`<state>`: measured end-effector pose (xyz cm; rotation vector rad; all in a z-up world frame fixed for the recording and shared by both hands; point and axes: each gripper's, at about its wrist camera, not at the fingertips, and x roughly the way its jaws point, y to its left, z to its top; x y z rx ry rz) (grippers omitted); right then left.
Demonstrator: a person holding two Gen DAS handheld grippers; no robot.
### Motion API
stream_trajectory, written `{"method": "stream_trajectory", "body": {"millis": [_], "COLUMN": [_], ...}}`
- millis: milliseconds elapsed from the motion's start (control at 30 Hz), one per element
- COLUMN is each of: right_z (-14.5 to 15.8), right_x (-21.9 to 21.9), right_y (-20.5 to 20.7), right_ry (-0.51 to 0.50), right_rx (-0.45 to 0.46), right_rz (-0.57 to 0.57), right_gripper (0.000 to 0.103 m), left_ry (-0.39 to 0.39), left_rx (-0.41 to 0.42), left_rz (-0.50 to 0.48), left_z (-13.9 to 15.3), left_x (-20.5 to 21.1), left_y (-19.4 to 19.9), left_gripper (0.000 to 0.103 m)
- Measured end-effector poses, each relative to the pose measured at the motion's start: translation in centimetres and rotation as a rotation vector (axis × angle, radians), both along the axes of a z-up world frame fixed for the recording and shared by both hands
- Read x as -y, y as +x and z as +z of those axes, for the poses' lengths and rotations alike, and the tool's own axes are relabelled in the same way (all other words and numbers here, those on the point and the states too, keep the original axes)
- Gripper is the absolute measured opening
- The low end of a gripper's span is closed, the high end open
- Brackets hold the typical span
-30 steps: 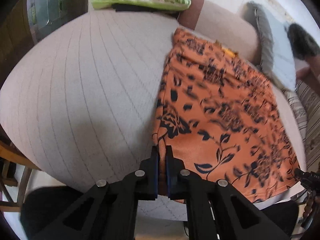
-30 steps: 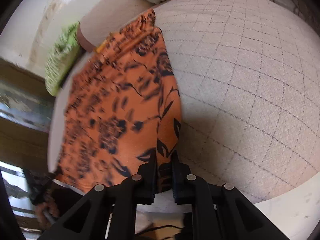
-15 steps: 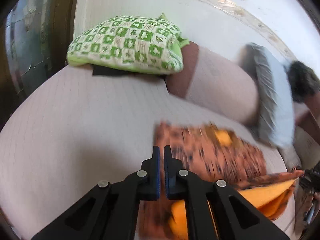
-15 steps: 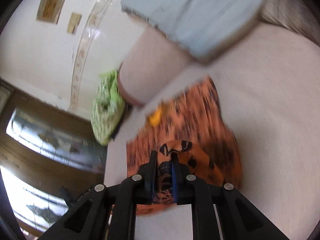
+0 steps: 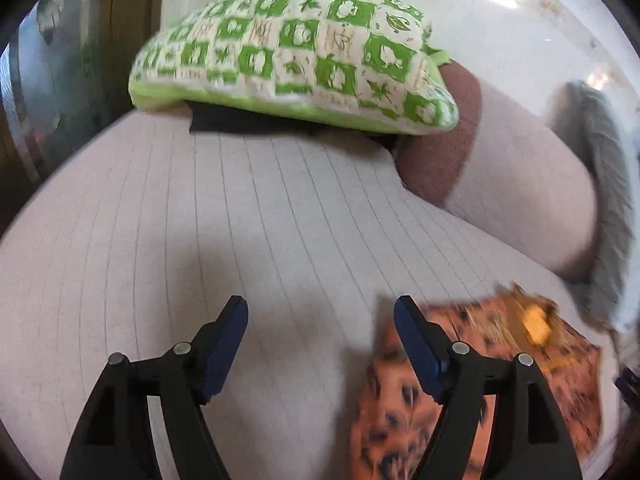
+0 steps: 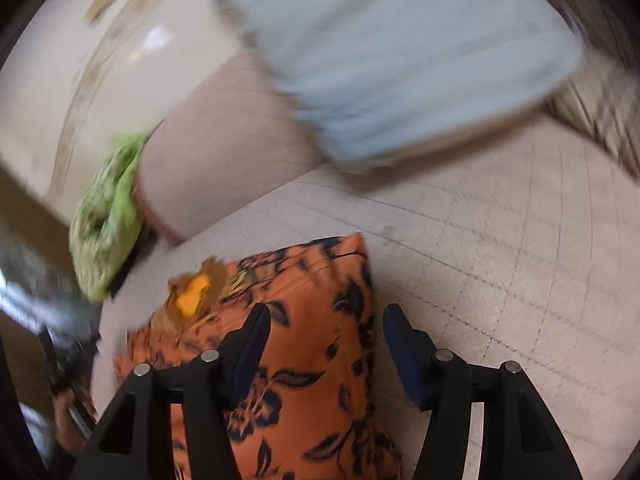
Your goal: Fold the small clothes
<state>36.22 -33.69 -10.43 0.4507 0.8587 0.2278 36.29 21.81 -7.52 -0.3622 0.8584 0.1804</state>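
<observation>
I have two grippers in play and one garment. My left gripper (image 5: pixel 320 316) has its jaws opening, standing well apart over bare bedcover, with nothing between the blue pads; the one orange floral garment (image 5: pixel 472 392) lies just to the right of its right finger, partly hidden behind it. My right gripper (image 6: pixel 324 320) is also opening, jaws apart and pressing on nothing; the garment (image 6: pixel 316 344) lies beneath it, its right edge running between the two fingers and its cloth passing under the left finger. From the right wrist view the garment looks doubled over, with a single plain yellow-orange patch (image 6: pixel 192 296) showing at its far left corner, though motion blur keeps me from reading the fold lines exactly. It rests flat on the pale quilted bedcover (image 5: pixel 240 240), at the near right part of the bed as my left camera sees it. Beyond it I count three cushions: one green-and-white checked pillow (image 5: pixel 304 52) at the far left, one beige bolster (image 5: pixel 520 184) with a brown end in the middle, and one pale blue-grey pillow (image 6: pixel 400 52) at the far right. One dark flat item (image 5: pixel 248 122) sits under the green pillow; I cannot tell what it is.
</observation>
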Motion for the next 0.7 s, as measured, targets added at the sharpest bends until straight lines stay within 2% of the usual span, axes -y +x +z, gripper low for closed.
{"method": "stream_trajectory", "body": {"millis": [100, 133, 200, 267, 333, 367, 400, 567, 667, 700], "right_z": [0.7, 0.3, -0.5, -1.3, -1.8, -2.0, -2.2, -1.8, -2.0, -2.3], "right_x": [-1.7, -2.4, -2.8, -3.0, -2.6, -2.5, -2.3, -2.4, -4.0, -4.5], "right_y": [0.0, 0.5, 1.3, 1.6, 1.2, 1.2, 1.2, 2.3, 3.7, 4.2], "right_ry": [-0.078, -0.134, -0.177, -0.179, -0.147, -0.154, -0.162, -0.173, -0.232, -0.259], "right_rx": [0.017, 0.002, -0.015, -0.027, -0.025, -0.028, -0.031, -0.007, -0.003, -0.011], "right_rz": [0.075, 0.093, 0.111, 0.109, 0.109, 0.111, 0.118, 0.133, 0.157, 0.166], "right_gripper": [0.066, 0.066, 0.066, 0.066, 0.066, 0.066, 0.066, 0.066, 0.063, 0.061], "left_ry": [-0.074, -0.067, -0.024, -0.015, -0.038, -0.047, -0.056, -0.025, -0.017, -0.023], "left_rx": [-0.056, -0.065, -0.084, -0.101, -0.119, -0.131, -0.142, -0.138, -0.143, -0.149], "left_rz": [-0.109, -0.134, -0.174, -0.183, -0.189, -0.192, -0.198, -0.225, -0.227, -0.228], "left_z": [-1.5, -1.8, -2.6, -3.6, -4.3, -4.6, -4.9, -5.1, -4.9, -5.1], "left_x": [0.9, 1.3, 2.5, 3.0, 3.4, 3.4, 3.4, 4.3, 4.1, 4.1], "left_y": [-0.9, -0.9, -0.7, -0.1, 0.3, 0.5, 0.7, 1.9, 2.2, 2.5], "left_gripper": [0.076, 0.076, 0.076, 0.076, 0.065, 0.049, 0.039, 0.035, 0.034, 0.026]}}
